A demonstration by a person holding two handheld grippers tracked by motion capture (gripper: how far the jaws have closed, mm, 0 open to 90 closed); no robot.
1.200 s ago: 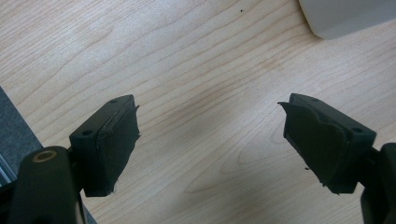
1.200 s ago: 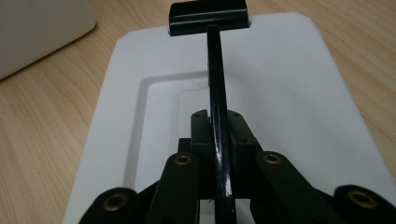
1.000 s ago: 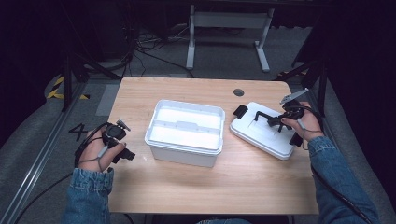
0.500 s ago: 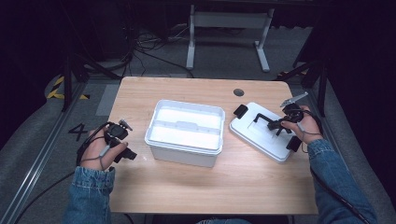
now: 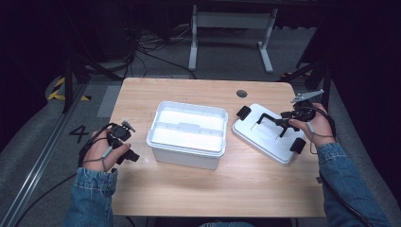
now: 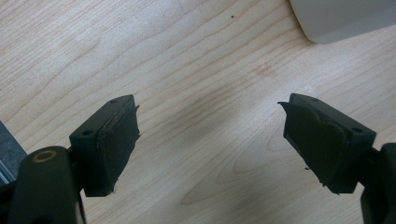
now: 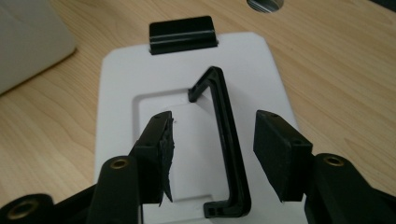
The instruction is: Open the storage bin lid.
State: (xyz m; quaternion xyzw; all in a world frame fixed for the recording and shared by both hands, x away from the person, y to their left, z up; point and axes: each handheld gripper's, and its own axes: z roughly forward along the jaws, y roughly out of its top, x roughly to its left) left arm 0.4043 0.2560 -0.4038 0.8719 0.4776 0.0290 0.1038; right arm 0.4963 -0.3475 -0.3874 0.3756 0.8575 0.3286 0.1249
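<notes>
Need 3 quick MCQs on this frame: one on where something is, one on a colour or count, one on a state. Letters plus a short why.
1. Where does the lid lie?
A. on the box
B. on the table, on the right gripper's side of the box
C. on the floor

2. What colour is the handle on the lid?
A. black
B. white
C. red

3. How does the right gripper stand at the handle?
A. shut on it
B. open, a jaw on each side of it
C. far from it

Key: 1 B, the box stands open with the lid flat on the table beside it. 2 A, black bar on white lid. 3 B, gaps show between handle and both jaws.
</notes>
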